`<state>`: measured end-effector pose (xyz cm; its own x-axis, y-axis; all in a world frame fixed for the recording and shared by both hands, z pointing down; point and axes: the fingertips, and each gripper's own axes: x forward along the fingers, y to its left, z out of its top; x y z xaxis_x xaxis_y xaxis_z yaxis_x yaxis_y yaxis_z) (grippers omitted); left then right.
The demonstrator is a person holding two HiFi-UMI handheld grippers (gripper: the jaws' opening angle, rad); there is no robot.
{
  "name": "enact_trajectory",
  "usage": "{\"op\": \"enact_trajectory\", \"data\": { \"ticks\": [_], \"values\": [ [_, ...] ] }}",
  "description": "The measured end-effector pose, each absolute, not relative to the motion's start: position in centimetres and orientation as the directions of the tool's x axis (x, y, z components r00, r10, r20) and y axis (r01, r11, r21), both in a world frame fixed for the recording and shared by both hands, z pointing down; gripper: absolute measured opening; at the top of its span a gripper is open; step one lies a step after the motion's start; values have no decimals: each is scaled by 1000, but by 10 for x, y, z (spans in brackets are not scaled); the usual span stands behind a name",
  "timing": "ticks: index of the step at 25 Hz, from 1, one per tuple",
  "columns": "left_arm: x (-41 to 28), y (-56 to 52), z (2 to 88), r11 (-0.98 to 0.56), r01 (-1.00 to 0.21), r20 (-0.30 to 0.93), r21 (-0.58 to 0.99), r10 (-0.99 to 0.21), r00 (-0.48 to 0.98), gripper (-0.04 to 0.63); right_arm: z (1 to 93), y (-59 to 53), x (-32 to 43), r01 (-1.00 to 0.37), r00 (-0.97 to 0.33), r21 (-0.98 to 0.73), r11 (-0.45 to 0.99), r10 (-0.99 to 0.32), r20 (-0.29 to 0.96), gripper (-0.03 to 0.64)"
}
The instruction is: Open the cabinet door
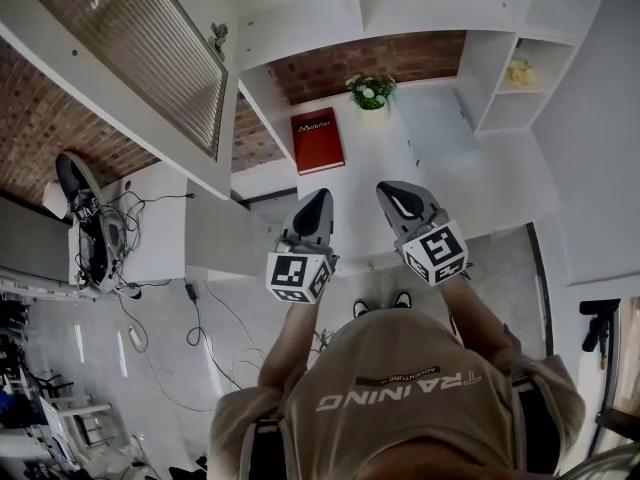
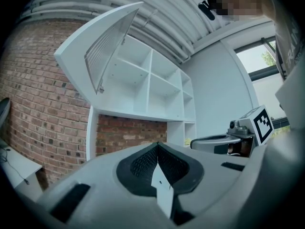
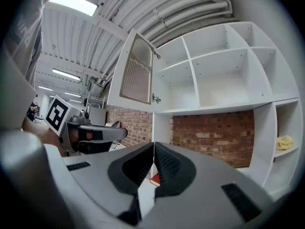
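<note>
The white cabinet door (image 1: 150, 58) with its ribbed glass panel stands swung wide open, away from the shelf unit (image 1: 420, 8). In the left gripper view the door (image 2: 102, 51) hangs out to the left of the bare white compartments (image 2: 152, 87). In the right gripper view the door (image 3: 136, 70) shows its small knob beside those compartments. My left gripper (image 1: 318, 196) and right gripper (image 1: 388, 188) are held side by side in front of the counter, well short of the door. Both are shut with nothing between the jaws, left (image 2: 157, 144) and right (image 3: 154, 144).
A red book (image 1: 317, 140) and a small potted plant (image 1: 371, 90) sit on the white counter (image 1: 440, 158) under the shelves. A yellow object (image 1: 519, 72) lies in a right-hand cubby. A low table (image 1: 150, 228) with cables stands at the left. Brick wall behind.
</note>
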<state>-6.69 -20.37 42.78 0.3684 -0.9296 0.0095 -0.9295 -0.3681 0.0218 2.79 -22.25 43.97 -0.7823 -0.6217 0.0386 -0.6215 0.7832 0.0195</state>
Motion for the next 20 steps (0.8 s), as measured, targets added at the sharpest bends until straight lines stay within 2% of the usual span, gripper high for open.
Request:
{"op": "enact_trajectory", "data": {
  "ticks": [5, 20],
  "values": [
    [-61, -205, 429, -386, -922, 13, 0, -922, 386, 9, 440, -222, 28, -621, -782, 33, 783, -622, 45, 15],
    [-78, -200, 429, -346, -936, -4, 62, -938, 346, 9, 439, -214, 11, -584, -807, 71, 809, -588, 52, 14]
  ]
}}
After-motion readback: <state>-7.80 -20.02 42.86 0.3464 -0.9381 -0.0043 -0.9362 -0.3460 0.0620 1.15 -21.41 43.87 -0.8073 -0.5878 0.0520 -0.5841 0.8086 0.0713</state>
